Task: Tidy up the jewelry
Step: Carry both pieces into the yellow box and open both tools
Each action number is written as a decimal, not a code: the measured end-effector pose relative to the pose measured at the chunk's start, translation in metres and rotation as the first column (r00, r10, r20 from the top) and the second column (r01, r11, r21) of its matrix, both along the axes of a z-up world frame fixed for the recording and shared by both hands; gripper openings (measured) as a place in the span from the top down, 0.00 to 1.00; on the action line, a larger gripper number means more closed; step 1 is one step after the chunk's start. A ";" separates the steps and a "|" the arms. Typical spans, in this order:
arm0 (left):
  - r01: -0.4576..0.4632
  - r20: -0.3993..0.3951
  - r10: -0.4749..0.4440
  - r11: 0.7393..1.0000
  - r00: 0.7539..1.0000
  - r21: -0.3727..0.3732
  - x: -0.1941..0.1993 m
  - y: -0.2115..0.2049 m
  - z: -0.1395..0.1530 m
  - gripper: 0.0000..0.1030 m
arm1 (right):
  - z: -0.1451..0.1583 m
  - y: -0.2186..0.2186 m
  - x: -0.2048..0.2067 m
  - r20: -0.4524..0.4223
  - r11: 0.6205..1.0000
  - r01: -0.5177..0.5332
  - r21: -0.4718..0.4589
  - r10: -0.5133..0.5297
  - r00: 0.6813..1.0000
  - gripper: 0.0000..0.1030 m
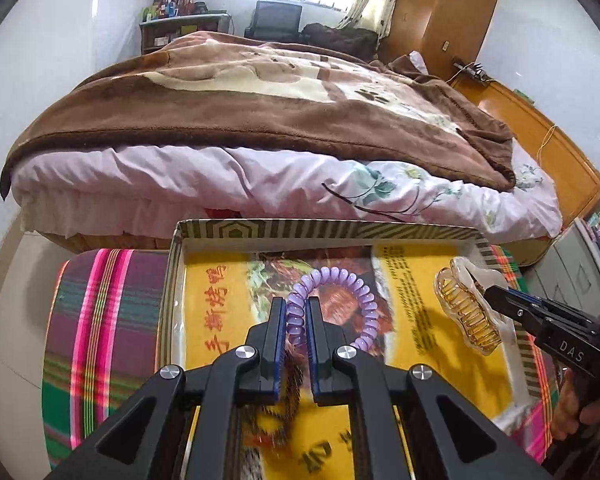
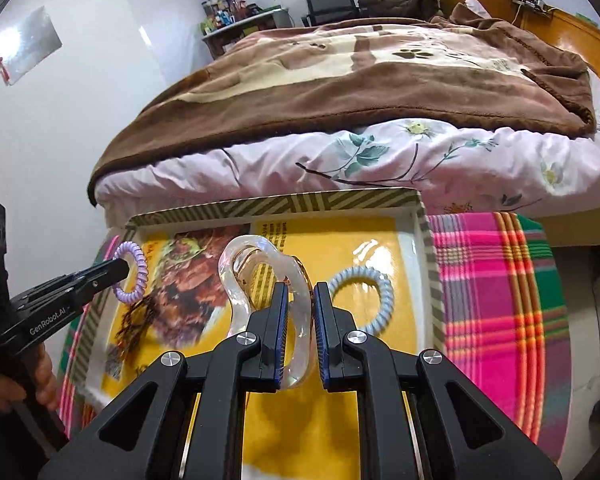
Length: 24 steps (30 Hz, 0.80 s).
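Holding hair accessories over a shallow box, one in each gripper.

Nearest in the left wrist view, the left gripper [image 1: 296, 320] has its jaws drawn narrow on a lilac spiral hair tie [image 1: 340, 304], a glossy coiled ring whose near side is pinched between the pads while the rest loops out to the right above the box [image 1: 300, 228]. In the right wrist view, the right gripper [image 2: 300, 308] is clamped on a clear hair claw [image 2: 260, 280], a translucent looped clip with amber teeth; the clip runs up and left from the jaws. Below lies the box's yellow printed lining, with a pale blue spiral hair tie [image 2: 380, 300] just right of the right gripper's fingers and a dark brown fuzzy piece [image 2: 136, 320] to the left. The box sits on a bright plaid cloth [image 2: 500, 300]. Beyond stands a bed [image 2: 380, 152] with a brown blanket.
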<state>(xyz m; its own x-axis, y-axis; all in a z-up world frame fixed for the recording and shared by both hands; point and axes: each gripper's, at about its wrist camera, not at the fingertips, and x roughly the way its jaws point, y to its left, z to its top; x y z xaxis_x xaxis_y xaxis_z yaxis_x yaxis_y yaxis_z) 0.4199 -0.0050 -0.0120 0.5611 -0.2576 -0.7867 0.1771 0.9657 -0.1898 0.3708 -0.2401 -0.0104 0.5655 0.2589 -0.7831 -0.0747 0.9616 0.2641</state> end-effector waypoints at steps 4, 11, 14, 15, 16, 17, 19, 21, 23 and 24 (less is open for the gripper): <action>-0.021 -0.026 0.021 1.000 0.999 -0.011 0.014 0.003 -0.011 0.91 | -0.004 0.007 0.015 -0.006 1.000 0.008 -0.008 -0.008 1.000 0.87; -0.032 -0.061 0.032 0.999 0.998 0.005 0.023 0.008 -0.028 0.91 | -0.010 0.020 0.028 -0.005 0.999 0.006 -0.044 -0.006 1.000 0.87; -0.037 -0.070 0.037 0.999 0.997 0.007 0.025 0.010 -0.032 0.91 | -0.013 0.020 0.030 -0.010 0.999 0.019 -0.047 -0.020 1.000 0.87; -0.037 -0.075 0.037 0.999 0.997 0.005 0.025 0.010 -0.033 0.91 | -0.014 0.019 0.031 -0.011 0.999 0.020 -0.044 -0.021 1.000 0.87; -0.039 -0.076 0.039 0.999 0.996 0.004 0.025 0.011 -0.034 0.91 | -0.015 0.020 0.031 -0.007 0.999 0.020 -0.047 -0.020 1.000 0.87; -0.042 -0.076 0.042 0.999 0.996 0.005 0.025 0.012 -0.035 0.91 | -0.015 0.020 0.031 -0.006 0.998 0.019 -0.053 -0.019 1.000 0.87; -0.043 -0.079 0.044 0.999 0.996 0.010 0.026 0.011 -0.036 0.91 | -0.015 0.021 0.032 -0.002 0.998 0.020 -0.059 -0.020 1.000 0.87; -0.040 -0.085 0.041 0.999 0.996 0.010 0.028 0.010 -0.037 0.90 | -0.015 0.021 0.032 -0.001 0.998 0.022 -0.058 -0.022 1.000 0.87; -0.041 -0.085 0.042 0.999 0.995 0.013 0.028 0.009 -0.038 0.90 | -0.014 0.022 0.032 0.000 0.998 0.020 -0.052 -0.020 1.000 0.86; -0.042 -0.085 0.043 0.999 0.995 0.014 0.028 0.009 -0.038 0.87 | -0.014 0.022 0.032 0.000 0.999 0.018 -0.051 -0.018 1.000 0.86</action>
<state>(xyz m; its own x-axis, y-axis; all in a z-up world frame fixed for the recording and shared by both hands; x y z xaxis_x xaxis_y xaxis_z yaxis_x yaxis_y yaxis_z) 0.4480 0.0043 -0.0496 0.5025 -0.2247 -0.8348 0.1194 0.9744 -0.1904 0.4031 -0.2182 -0.0246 0.5696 0.2083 -0.7951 -0.0569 0.9750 0.2147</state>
